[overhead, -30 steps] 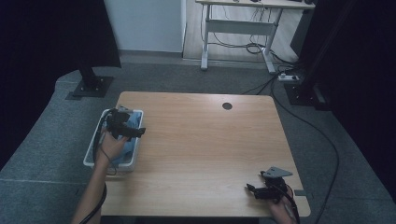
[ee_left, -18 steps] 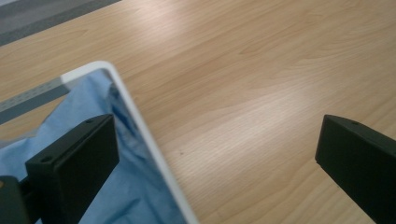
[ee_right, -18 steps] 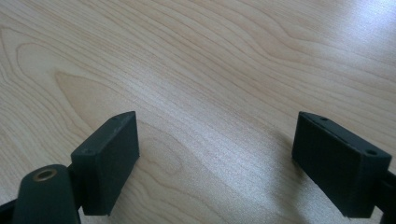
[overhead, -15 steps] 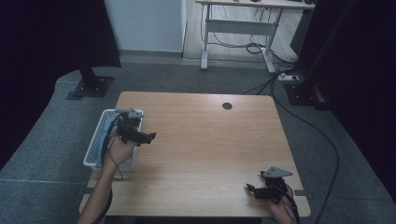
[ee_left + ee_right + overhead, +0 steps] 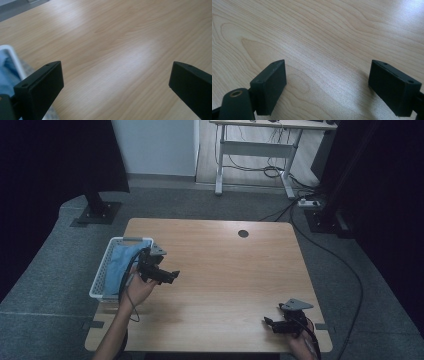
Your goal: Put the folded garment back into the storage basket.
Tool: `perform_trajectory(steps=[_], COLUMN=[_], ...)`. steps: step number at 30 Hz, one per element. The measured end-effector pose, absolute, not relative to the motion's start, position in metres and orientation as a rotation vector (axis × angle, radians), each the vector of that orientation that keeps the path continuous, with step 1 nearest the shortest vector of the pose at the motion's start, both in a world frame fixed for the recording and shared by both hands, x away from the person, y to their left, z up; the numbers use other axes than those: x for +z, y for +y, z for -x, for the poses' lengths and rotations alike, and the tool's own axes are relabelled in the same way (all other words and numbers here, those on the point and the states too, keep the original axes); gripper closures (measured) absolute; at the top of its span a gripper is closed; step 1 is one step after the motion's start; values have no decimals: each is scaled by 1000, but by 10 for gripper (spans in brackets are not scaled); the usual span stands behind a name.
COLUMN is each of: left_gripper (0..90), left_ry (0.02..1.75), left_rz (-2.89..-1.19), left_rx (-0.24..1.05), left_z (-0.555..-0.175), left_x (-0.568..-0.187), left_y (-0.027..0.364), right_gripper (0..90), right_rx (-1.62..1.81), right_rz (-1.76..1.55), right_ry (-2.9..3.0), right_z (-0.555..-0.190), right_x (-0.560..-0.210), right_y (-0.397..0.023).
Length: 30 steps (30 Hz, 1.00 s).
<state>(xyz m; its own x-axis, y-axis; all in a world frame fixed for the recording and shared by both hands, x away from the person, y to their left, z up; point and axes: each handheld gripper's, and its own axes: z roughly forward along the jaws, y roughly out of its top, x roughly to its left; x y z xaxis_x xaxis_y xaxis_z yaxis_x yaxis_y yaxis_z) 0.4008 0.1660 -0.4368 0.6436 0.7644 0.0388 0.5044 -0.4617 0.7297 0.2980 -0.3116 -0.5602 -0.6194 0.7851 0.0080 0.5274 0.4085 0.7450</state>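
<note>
A white mesh basket (image 5: 101, 275) stands at the table's left edge with a blue cloth (image 5: 120, 262) inside it. My left gripper (image 5: 172, 275) hovers just right of the basket, over bare wood, open with nothing between its jaws. In the left gripper view the basket rim (image 5: 12, 56) and blue cloth (image 5: 6, 75) sit at the left edge, and the left gripper (image 5: 116, 85) stands wide open. My right gripper (image 5: 268, 324) rests low near the table's front right corner, open and empty, and the right gripper (image 5: 328, 87) faces plain wood.
The wooden table (image 5: 225, 270) has a dark round hole (image 5: 243, 233) near its far edge. Grey carpet surrounds it. A white desk frame (image 5: 255, 155) and cables (image 5: 325, 245) lie beyond, with a black stand base (image 5: 95, 212) at the far left.
My left gripper has moved from above the basket to the right, out over the bare table. The right gripper has stayed in place.
</note>
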Motion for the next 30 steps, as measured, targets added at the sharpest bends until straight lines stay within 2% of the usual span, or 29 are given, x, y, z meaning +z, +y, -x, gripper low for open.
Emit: perform_trajectory(steps=[8,17,30], left_gripper=[0,0,0], left_ry=[939,898,809], left_rz=[-2178,-2198,-2210], left_rx=[424,424,347], left_z=[-392,-381,-366], left_x=[-448,-463,-501], left_y=[148,125,111], right_gripper=[145,145,145], right_rx=[1045,1045,1047], right_rz=[-1133,-1132,-1129], right_ry=[2326,2327,2330], right_z=[-298,-298,-298], right_x=[-560,-560,-560], right_y=[-312,-312,-312])
